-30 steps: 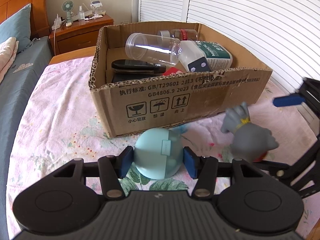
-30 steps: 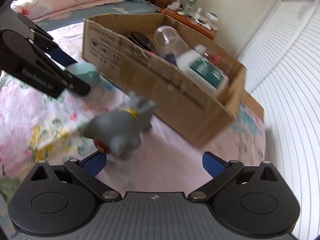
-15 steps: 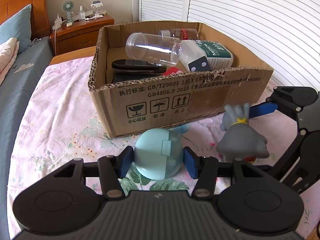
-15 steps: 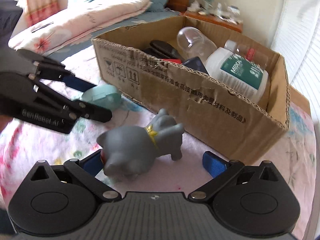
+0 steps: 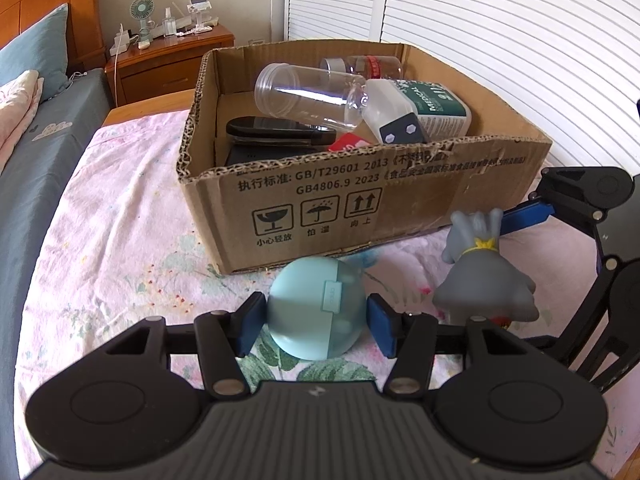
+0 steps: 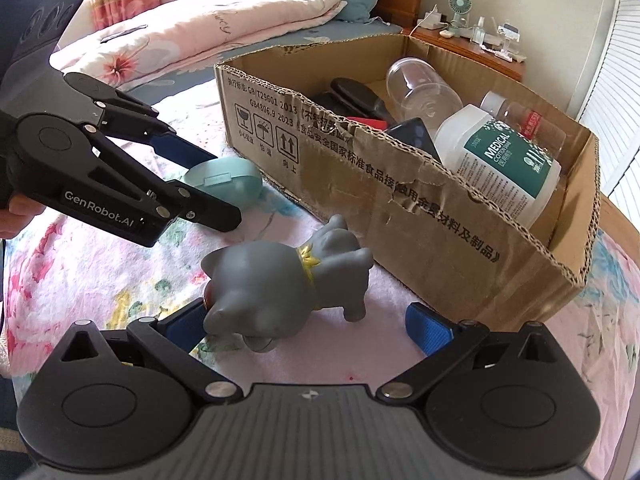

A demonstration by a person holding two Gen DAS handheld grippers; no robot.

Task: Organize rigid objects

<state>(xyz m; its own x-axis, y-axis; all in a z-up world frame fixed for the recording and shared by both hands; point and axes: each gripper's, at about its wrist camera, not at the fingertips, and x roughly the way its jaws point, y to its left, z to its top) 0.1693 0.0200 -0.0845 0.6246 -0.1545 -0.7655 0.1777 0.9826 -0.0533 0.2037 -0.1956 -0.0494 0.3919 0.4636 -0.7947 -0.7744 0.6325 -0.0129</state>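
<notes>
A: The grey elephant toy stands on the floral bedspread, just in front of the cardboard box near its right front corner. What has changed around it?

B: The right gripper has swung in. A second ago its view was blurred and the toy sat off to its left; now the picture is sharp and the toy lies between the blue pads, nearer the left one. The jaws are wide open, gripping nothing, with a clear gap on the right side.

A: So the grasp isn't made yet.

B: No. It looks lined up, and closing seems the likely next step before lifting the toy over the box's torn front edge.

A: And the left gripper?

B: Unchanged across all three moments. Its jaws are part closed on the pale blue round case, both pads touching its sides, and the case still rests on the bedspread against the box's front wall, near the left front corner.

A: The box itself?

B: It holds the same clear cup, white medical bottle and black items; nothing has gone in since the earlier frames.
</notes>
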